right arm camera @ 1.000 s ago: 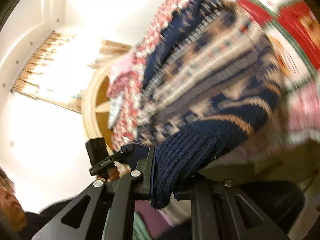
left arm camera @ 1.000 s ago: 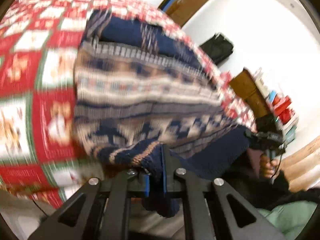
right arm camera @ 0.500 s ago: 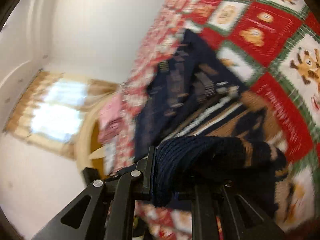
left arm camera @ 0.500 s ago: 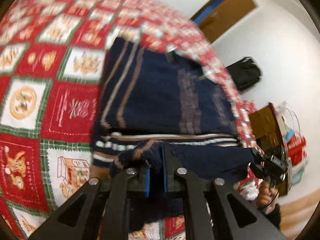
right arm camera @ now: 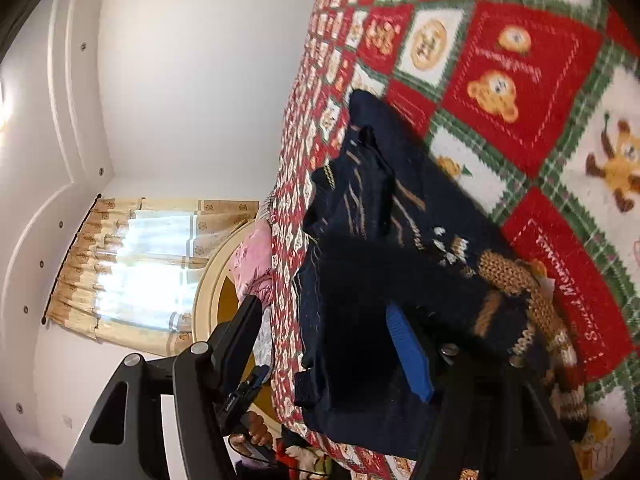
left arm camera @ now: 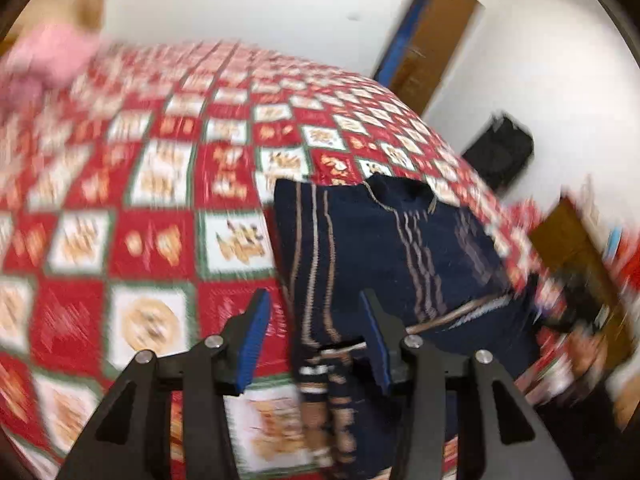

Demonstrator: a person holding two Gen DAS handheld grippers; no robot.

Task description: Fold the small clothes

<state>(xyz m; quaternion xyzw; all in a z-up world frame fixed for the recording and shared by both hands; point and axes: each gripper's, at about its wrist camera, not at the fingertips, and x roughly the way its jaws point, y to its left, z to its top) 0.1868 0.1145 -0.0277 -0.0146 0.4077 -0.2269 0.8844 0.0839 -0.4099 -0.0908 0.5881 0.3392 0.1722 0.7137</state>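
The sweater [left arm camera: 384, 248] lies folded on the bedspread [left arm camera: 160, 184], at centre right of the left wrist frame. A pillow [left arm camera: 44, 60] sits at upper left on the bed, a door [left arm camera: 432, 32] at upper right behind it, a bag [left arm camera: 500, 152] at the right beyond the bed's edge.

In the right wrist frame a window [right arm camera: 148, 260] fills the lower left.

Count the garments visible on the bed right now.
2: a navy patterned sweater folded on the red checked bedspread, just ahead of both grippers, and a pink garment at the bed's far end. More may lie out of view.
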